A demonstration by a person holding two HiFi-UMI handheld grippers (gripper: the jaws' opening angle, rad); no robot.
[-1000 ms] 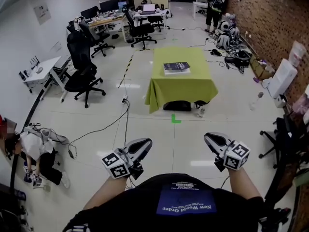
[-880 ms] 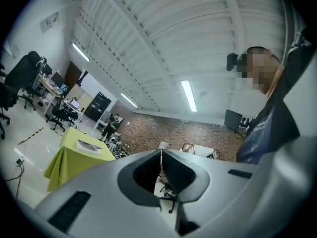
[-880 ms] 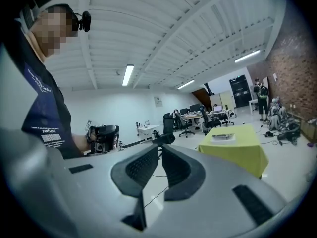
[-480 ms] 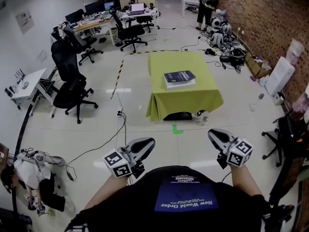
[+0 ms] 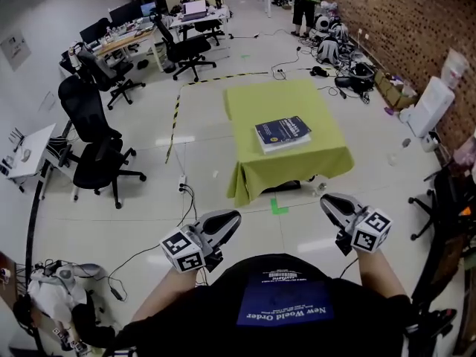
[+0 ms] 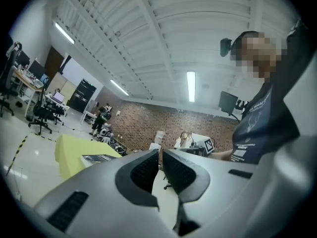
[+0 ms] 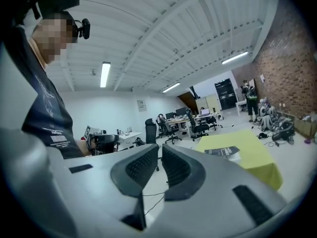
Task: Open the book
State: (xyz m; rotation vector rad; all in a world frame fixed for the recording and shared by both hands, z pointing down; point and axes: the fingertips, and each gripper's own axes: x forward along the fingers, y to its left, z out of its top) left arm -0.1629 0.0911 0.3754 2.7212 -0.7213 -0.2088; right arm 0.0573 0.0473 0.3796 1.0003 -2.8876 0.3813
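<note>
Upper centre of the head view, the book (image 5: 282, 133) lies closed and flat on the table (image 5: 249, 99), toward its near right corner and slightly askew to the edges. A yellow-green cloth (image 5: 256, 181) covers the top and hangs close to the floor. At the bottom of that view the left gripper (image 5: 225, 219) and right gripper (image 5: 329, 201) are held out roughly level before the person, well apart from the table, with open floor between. Each gripper's own view shows its jaws clenched together, only a sliver between the pads and nothing in them. Assessment: the task is at the approach stage and the cover is untouched. Hazards noted, as judgement only: a cable (image 5: 191, 198) trails across the floor left of the table's near corner and could catch a foot on a path that drifts left. The hanging cloth could be brushed or dragged by a leg or a gripper, shifting the book. The book rests on loose fabric, so a push at the cover edge may slide it rather than lift it. Clenched jaws cannot pinch the cover; they must part first or wedge under its edge.
</note>
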